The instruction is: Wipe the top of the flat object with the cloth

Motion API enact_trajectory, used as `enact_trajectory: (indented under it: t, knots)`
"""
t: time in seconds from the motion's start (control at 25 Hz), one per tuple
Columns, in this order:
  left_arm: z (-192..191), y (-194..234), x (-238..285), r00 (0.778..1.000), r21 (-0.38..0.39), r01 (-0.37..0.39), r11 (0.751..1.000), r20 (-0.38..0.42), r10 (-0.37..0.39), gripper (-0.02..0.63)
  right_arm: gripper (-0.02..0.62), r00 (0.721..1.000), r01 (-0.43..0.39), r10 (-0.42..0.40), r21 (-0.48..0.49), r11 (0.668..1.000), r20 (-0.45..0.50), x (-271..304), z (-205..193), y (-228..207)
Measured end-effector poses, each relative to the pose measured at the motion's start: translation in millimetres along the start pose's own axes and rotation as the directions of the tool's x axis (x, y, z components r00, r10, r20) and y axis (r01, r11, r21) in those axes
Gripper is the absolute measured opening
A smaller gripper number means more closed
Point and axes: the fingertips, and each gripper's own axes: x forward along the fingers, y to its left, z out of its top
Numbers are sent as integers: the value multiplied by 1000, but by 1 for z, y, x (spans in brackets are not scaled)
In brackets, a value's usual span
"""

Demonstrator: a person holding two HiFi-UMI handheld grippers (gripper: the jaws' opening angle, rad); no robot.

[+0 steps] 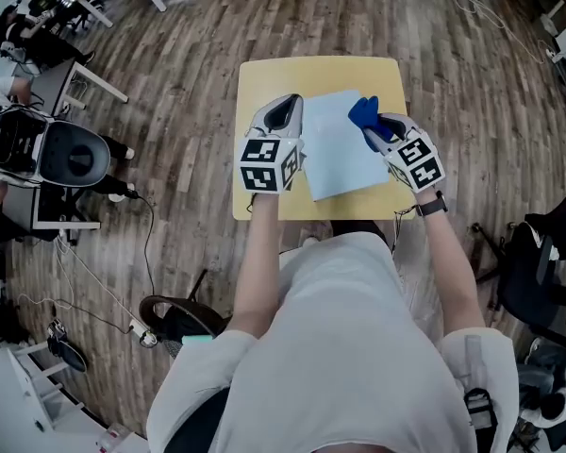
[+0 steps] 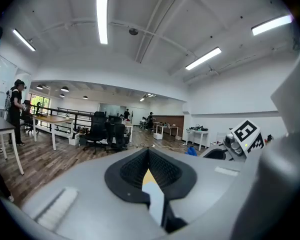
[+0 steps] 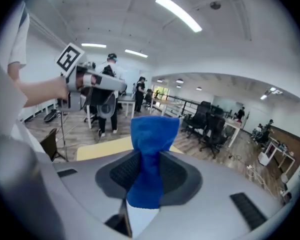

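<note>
A pale blue flat object (image 1: 341, 147) lies on the small yellow table (image 1: 264, 78). My right gripper (image 1: 382, 130) is over its right edge, shut on a blue cloth (image 1: 365, 112). In the right gripper view the cloth (image 3: 152, 134) stands up from between the pads (image 3: 122, 171). My left gripper (image 1: 285, 113) rests at the flat object's left edge. Seen from its own camera, the left gripper (image 2: 149, 152) has its tips together. Slivers of the table (image 2: 147, 176) and the flat object (image 2: 156, 204) show behind the tips. Whether the jaws pinch the edge is hidden.
The table stands on a wood floor (image 1: 189, 92). A black office chair (image 1: 71, 154) and a desk (image 1: 61, 78) are at the left, with cables (image 1: 151, 243) trailing nearby. Another dark chair (image 1: 538, 262) is at the right. Desks, chairs and people fill the room beyond.
</note>
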Motion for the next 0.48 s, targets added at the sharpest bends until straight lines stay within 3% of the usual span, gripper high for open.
enact_trajectory:
  t: [0.12, 0.24, 0.48]
  knots:
    - [21, -3, -6, 999, 13, -6, 1000, 46, 6, 11, 117, 984, 113, -122, 75, 991, 133, -12, 49, -15]
    - [40, -11, -12, 995, 31, -21, 999, 94, 18, 11, 117, 943, 207, -242, 164, 964, 230, -28, 79, -30]
    - [69, -15, -29, 981, 89, -80, 993, 183, 63, 11, 117, 854, 354, -423, 257, 899, 302, -57, 111, -43]
